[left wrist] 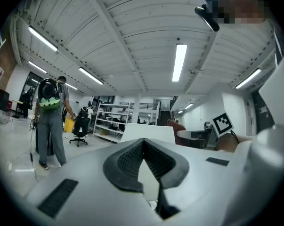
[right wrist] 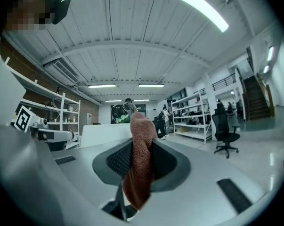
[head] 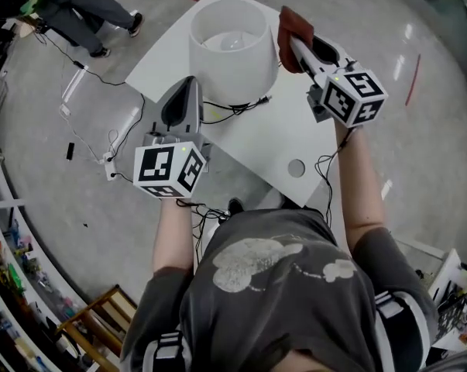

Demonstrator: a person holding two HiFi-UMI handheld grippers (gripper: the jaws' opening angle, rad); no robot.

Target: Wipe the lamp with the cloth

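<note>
Bulb (head: 231, 42) inside lampshade (head: 235, 74); cloth (right wrist: 139, 169) in right claw (right wrist: 142, 145).

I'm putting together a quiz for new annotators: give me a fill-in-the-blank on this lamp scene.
1. The right gripper is shut on a reddish-brown ___.
2. The left gripper, its jaws together, holds ___.
3. The lamp stands on a white ___.
4. Looking down into the lamp's shade, you can see the ___.

Missing words: cloth; nothing; table; bulb.
</note>
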